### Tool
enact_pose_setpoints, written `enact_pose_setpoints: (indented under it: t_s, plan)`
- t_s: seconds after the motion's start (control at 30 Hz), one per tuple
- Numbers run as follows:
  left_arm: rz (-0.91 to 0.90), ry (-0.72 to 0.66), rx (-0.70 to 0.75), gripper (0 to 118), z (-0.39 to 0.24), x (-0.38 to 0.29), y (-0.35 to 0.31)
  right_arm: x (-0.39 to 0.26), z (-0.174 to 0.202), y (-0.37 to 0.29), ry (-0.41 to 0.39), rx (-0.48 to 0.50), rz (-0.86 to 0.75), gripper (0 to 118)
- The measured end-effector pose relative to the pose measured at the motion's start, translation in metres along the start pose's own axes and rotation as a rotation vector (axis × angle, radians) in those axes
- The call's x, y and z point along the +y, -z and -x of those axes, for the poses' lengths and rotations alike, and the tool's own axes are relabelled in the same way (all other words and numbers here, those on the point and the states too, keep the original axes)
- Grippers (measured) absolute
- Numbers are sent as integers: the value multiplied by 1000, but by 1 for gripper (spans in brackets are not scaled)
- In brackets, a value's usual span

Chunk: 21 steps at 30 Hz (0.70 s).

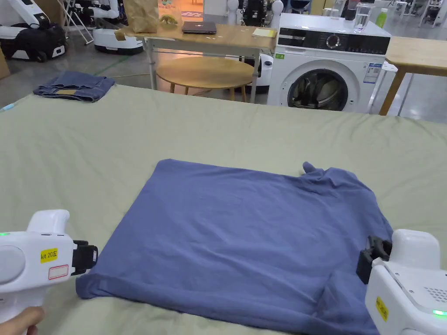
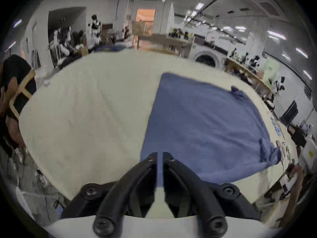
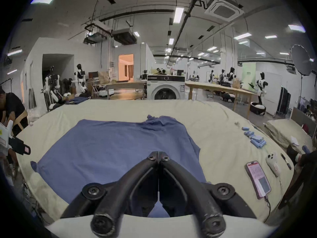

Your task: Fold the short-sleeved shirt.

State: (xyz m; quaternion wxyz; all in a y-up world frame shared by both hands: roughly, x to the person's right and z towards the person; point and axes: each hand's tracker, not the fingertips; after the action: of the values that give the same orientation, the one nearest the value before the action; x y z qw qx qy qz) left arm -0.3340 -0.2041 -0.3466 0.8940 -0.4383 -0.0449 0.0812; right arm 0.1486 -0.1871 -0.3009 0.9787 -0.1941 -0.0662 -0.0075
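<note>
A blue short-sleeved shirt (image 1: 244,235) lies spread flat on the pale green sheet (image 1: 131,139), its collar end bunched at the far right (image 1: 323,174). My left gripper (image 1: 92,257) hovers just off the shirt's near left corner. In the left gripper view its jaws (image 2: 159,154) stand open by a narrow gap, with the shirt (image 2: 205,130) ahead of them. My right gripper (image 1: 367,261) sits over the shirt's near right edge. In the right gripper view its jaws (image 3: 159,155) are shut tip to tip above the shirt (image 3: 111,147), with no cloth seen between them.
Folded dark blue jeans (image 1: 74,86) lie at the sheet's far left corner. A phone (image 3: 258,178), a white device (image 3: 272,162) and several small blue cylinders (image 3: 255,138) lie on the sheet to the right. Beyond the far edge stands a washing machine (image 1: 327,65). A person (image 3: 12,107) is at the left.
</note>
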Motion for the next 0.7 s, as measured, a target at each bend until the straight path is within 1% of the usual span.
enact_pose_setpoints:
  t_s: [0.07,0.13,0.17,0.2,0.3,0.33,0.37,0.4,0.43,0.47,0.5,0.53,0.57,0.7]
  plan:
    - [23,-45,1,44,8,-5,9,-4,0,4,-3,18,36,0]
    - [41,-72,11,52,13,-8,17,-6,1,6,-7,25,69,0]
    - [54,-81,17,58,14,-10,23,-8,2,7,-9,30,75,0]
    - [81,-77,25,60,15,-13,30,-9,1,8,-11,31,83,0]
    - [184,-35,101,60,17,-17,52,-13,0,9,-19,21,105,0]
    - [154,-39,75,60,17,-19,52,-14,-2,10,-19,23,112,0]
    - [137,-43,87,59,14,-20,49,-15,-3,10,-18,23,120,0]
    - [132,-46,107,56,7,-19,46,-16,-3,9,-19,22,127,0]
    - [133,-5,139,52,1,-20,46,-17,-4,9,-21,21,131,0]
    - [131,69,156,43,-7,-21,47,-18,-6,8,-23,18,136,0]
    - [128,116,157,25,-13,-22,47,-19,-7,7,-25,16,140,0]
    - [126,138,140,12,-17,-20,46,-19,-9,7,-25,15,145,0]
    - [130,114,122,5,-20,-20,46,-20,-11,6,-26,16,151,0]
    - [118,118,130,4,-20,-23,49,-17,-26,-1,-41,-1,171,0]
